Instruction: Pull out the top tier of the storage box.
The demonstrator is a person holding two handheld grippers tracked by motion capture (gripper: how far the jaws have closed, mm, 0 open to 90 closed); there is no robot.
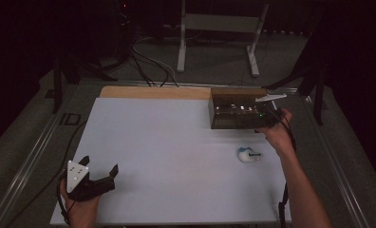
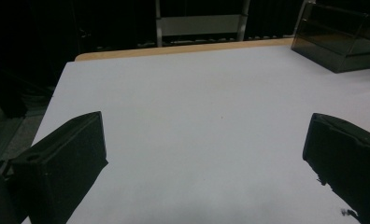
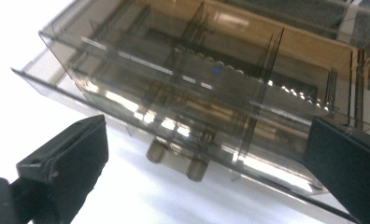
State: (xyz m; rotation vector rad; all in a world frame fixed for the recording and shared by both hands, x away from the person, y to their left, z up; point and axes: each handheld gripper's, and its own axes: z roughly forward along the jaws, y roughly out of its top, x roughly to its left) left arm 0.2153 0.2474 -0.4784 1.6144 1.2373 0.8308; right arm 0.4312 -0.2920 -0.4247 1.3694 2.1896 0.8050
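My right tool (image 3: 206,154) is up at the smoky see-through drawer box (image 1: 237,109), which sits at the far edge of the bench (image 1: 167,142), twd the far right corner, partly on the bare wood strip (image 1: 153,92) along that edge. Jaws wide apart, nothing between them yet. In the right gripper view the box is close in front of the tool, w/ its two-stub handle (image 3: 176,161) low on the front, roughly btwn the jaws but not touched. You can see thin dividers inside the box; can't tell if there's anything in the compartments, too many reflections. From the high view my right hand (image 1: 277,133) is just at the box's near right corner, w/ the grey plate (image 1: 270,98) of the tool over the box's right end.

Left tool (image 1: 103,183) is parked at the near left corner of the bench, jaws also spread, holding nothing, well apart from the box. In the left gripper view it's just looking across the white sheet w/ the box off in the far right.

There's also a small white-and-blue thing (image 1: 249,154) lying on the bench near the right edge, just beside my right forearm, btwn the box and the near edge. Too small/blurry to say what it is.
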